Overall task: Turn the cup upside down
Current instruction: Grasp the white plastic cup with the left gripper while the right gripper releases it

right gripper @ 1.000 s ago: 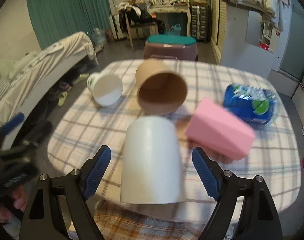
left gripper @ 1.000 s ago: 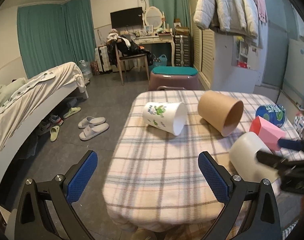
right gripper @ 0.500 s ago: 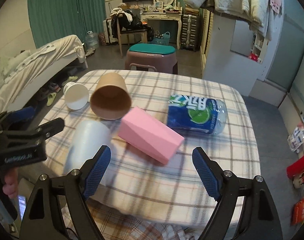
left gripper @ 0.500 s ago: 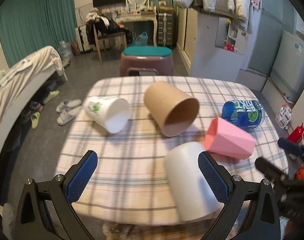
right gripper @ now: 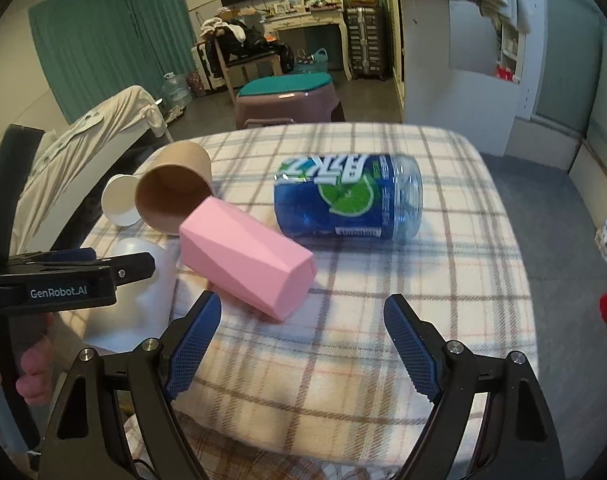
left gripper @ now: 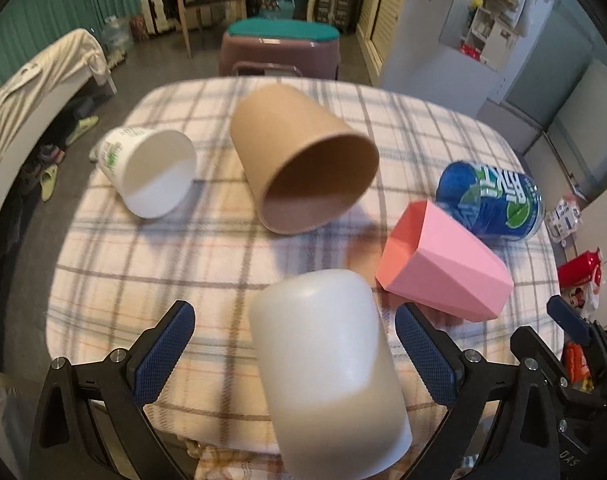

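A plain white cup (left gripper: 327,364) lies on its side at the near edge of the checked table (left gripper: 163,264), between the open fingers of my left gripper (left gripper: 299,354), which do not touch it. It shows at the left in the right wrist view (right gripper: 139,300), partly behind the left gripper. A pink faceted cup (left gripper: 443,272) (right gripper: 243,264), a brown paper cup (left gripper: 303,160) (right gripper: 171,196) and a white printed cup (left gripper: 151,172) (right gripper: 121,202) also lie on their sides. My right gripper (right gripper: 303,344) is open and empty over the near table edge.
A blue drink can (left gripper: 491,200) (right gripper: 351,196) lies on its side at the right of the table. A purple stool with a teal top (left gripper: 281,46) stands beyond the far edge. A bed (left gripper: 35,92) is at the left. Red packets (left gripper: 579,276) lie on the floor at the right.
My left gripper has swung right and closer, so the white cup now lies between its fingers. My right gripper has moved right, away from the white cup, toward the pink cup and the can.
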The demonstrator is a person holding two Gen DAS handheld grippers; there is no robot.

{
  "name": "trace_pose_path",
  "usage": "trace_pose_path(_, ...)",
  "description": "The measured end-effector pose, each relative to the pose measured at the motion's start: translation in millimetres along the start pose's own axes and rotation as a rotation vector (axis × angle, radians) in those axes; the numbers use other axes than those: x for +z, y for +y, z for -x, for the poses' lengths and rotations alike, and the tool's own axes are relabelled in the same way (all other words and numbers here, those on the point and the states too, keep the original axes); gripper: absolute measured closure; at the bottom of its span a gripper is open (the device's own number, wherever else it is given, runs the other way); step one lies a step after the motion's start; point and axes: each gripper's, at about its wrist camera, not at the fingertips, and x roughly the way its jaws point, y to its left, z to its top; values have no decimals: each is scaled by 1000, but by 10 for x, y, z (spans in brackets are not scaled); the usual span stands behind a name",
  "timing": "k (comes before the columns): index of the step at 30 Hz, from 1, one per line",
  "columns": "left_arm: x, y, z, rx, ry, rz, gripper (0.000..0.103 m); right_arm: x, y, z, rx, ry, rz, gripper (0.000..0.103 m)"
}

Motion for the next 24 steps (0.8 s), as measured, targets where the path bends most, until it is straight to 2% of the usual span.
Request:
trace_pose_path(2, 9, -9, -33, -31, 35, 5, 1, -8, -29, -19, 3, 6, -10, 19)
trace_pose_path(6, 9, -37, -25, -56, 45, -8, 2, 12, -24, 11, 11, -7, -18, 19)
trace_pose_path(8, -8, -35, -17, -68, 51, -19, 7, 17, -8, 30, 12, -14, -18, 19)
trace_pose_path(10, -15, -21, -37, -76, 69, -13, 22, 7, 4, 43, 10, -15, -18, 19)
trace_pose_path(11, -17, -10, -42, -85, 77, -9, 26, -1, 14, 49, 10, -15, -17, 19)
trace_pose_path(17, -20, 25, 40, -113, 56, -6, 26, -19, 90, 129, 0, -23, -7, 19)
trace_pose_path(24, -11, 113, 320, -142, -27, -6, 27, -23, 174, 241, -8, -42, 4, 19)
